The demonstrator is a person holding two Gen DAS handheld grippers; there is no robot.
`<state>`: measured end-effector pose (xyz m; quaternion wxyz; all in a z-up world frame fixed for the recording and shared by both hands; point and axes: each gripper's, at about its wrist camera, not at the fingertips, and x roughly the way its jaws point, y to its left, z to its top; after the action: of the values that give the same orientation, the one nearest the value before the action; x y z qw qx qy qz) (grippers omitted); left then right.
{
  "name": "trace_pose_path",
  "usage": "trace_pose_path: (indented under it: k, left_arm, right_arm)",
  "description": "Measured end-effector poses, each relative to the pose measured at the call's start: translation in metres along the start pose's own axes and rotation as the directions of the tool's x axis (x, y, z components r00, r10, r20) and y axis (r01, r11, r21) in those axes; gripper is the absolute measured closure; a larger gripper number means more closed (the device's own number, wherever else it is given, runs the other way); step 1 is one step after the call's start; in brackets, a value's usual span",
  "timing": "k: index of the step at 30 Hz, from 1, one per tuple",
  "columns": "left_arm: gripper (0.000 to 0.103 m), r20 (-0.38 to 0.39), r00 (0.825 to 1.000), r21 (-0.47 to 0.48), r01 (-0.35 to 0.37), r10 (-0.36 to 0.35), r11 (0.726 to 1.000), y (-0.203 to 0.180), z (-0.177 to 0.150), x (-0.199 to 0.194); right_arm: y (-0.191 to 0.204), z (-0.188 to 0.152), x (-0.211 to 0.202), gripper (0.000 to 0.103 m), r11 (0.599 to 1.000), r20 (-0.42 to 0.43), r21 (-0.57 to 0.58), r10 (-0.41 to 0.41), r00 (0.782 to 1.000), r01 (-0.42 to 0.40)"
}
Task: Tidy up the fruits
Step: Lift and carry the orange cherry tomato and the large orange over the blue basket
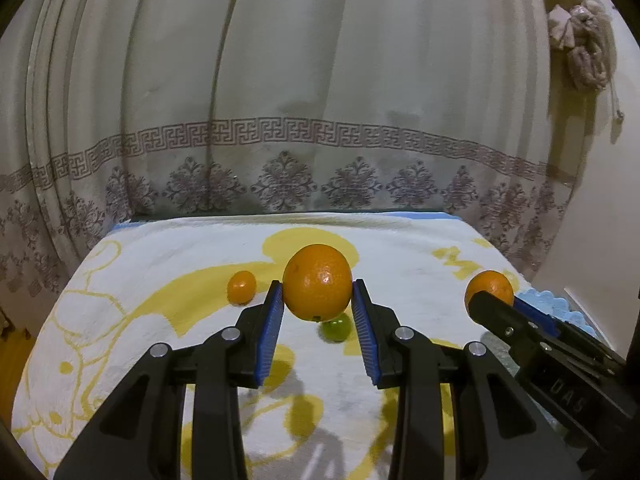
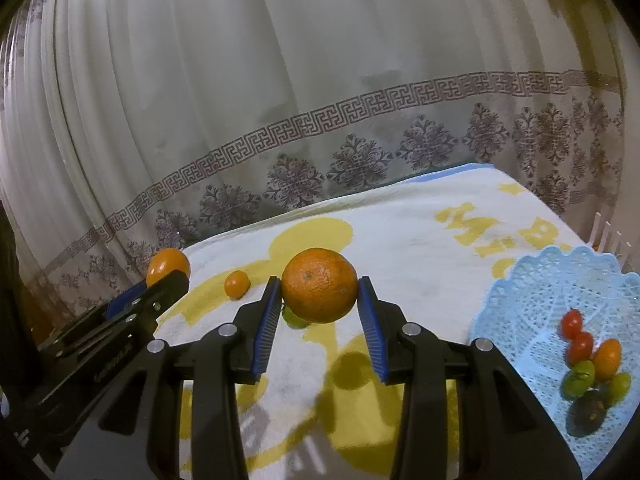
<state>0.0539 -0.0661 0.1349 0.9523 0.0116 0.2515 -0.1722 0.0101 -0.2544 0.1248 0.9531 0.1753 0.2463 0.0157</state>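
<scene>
Holding an orange (image 1: 317,282) clear of the towel-covered desk (image 1: 160,264), the left tongs (image 1: 317,300) are clamped by the tips only. A second orange (image 2: 319,286) is pinched likewise in the right tongs (image 2: 319,300). Either could be squeezed out and rolled away before the blue basket (image 2: 520,280) is reached.

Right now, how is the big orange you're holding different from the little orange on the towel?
The big orange is much larger than the little orange. The big orange is up off the towel, clamped in the left gripper; the little orange lies loose on the towel. The big orange has a gripper on it; nothing touches the little orange. Both are round and orange.
</scene>
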Motion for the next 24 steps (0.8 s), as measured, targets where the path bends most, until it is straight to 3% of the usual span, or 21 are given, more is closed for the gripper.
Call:
trace_pose_path:
  k: [24]
  left_arm:
    - [0.068, -0.011, 0.993, 0.122, 0.122, -0.121, 0.985, -0.072, -0.019, -0.022]
  right_arm:
    - [-0.065, -0.020, -0.078, 0.063, 0.988, 0.027, -0.013, -0.155, 0.988, 0.156]
